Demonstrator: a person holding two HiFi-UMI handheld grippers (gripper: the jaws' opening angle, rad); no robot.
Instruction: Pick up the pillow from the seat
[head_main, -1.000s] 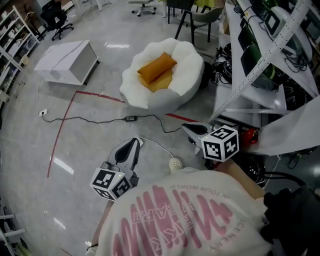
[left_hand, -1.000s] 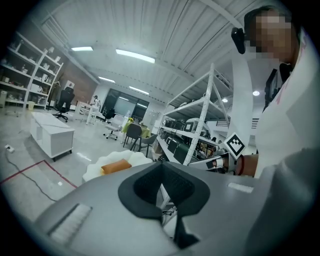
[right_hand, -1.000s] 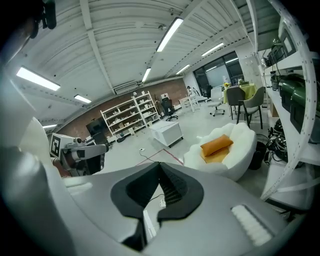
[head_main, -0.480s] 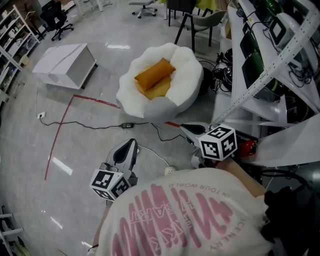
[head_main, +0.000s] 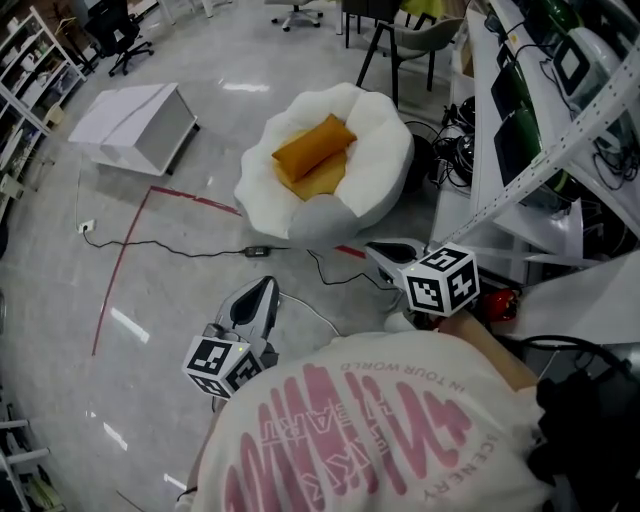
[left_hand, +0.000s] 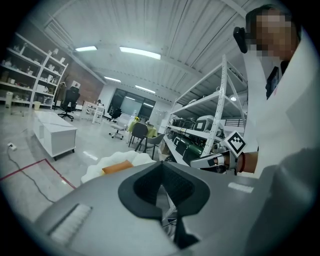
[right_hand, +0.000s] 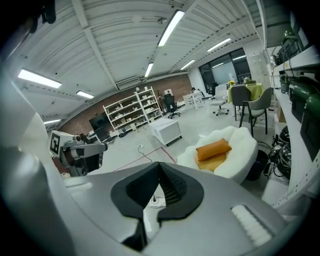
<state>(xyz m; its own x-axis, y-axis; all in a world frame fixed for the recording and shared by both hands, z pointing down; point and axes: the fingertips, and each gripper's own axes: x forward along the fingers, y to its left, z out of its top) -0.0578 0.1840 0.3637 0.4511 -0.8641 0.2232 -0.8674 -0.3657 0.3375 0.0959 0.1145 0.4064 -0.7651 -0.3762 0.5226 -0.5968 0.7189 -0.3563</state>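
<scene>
An orange pillow (head_main: 313, 145) lies on an orange cushion (head_main: 322, 182) inside a white fluffy seat (head_main: 380, 150) on the floor. Both grippers hover over the floor short of the seat, and neither touches it. My left gripper (head_main: 263, 287) is shut and empty, to the front left of the seat. My right gripper (head_main: 378, 250) is also shut and empty, close to the seat's near rim. The left gripper view shows the pillow (left_hand: 117, 167) beyond the shut left gripper (left_hand: 161, 170). In the right gripper view the pillow (right_hand: 213, 148) sits in the seat (right_hand: 240, 145), right of the right gripper (right_hand: 160, 167).
A white cabinet (head_main: 135, 125) lies on the floor at the far left. A red tape line (head_main: 125, 255) and a black cable (head_main: 170, 245) cross the floor before the seat. White racks with equipment (head_main: 540, 130) crowd the right side. Chairs (head_main: 400, 40) stand behind the seat.
The person has stepped toward the seat, carrying both grippers forward; the seat sits lower and nearer in the head view. Both grippers stay shut.
</scene>
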